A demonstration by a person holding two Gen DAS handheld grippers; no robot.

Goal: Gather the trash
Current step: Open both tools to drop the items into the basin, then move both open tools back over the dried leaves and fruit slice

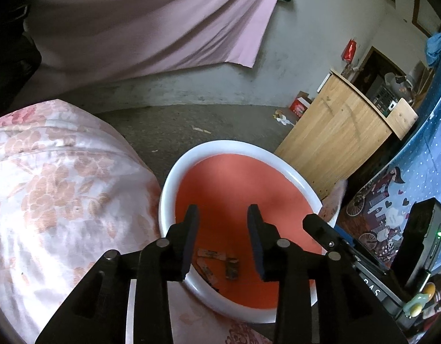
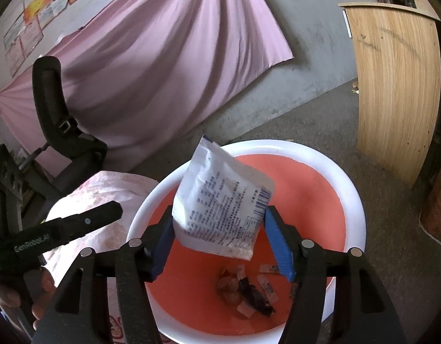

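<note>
A round bin with a white rim (image 1: 174,169) and orange-red inside stands on the floor; it also shows in the right wrist view (image 2: 355,189). Small wrappers (image 1: 217,261) lie at its bottom, seen too in the right wrist view (image 2: 246,292). My left gripper (image 1: 223,243) is open and empty over the bin's near rim. My right gripper (image 2: 220,240) is open above the bin. A white printed packet (image 2: 220,206) sits between its fingers, loose and tilted, over the bin's mouth. The right gripper's finger (image 1: 320,226) shows at the right of the left wrist view.
A pink floral quilt (image 1: 57,189) lies against the bin's left side. A wooden cabinet (image 1: 340,132) stands to the right, a blue patterned cloth (image 1: 415,172) beyond it. A pink sheet (image 2: 151,57) hangs on the back wall. A black chair (image 2: 57,120) stands at left. Litter (image 1: 283,119) lies on the floor.
</note>
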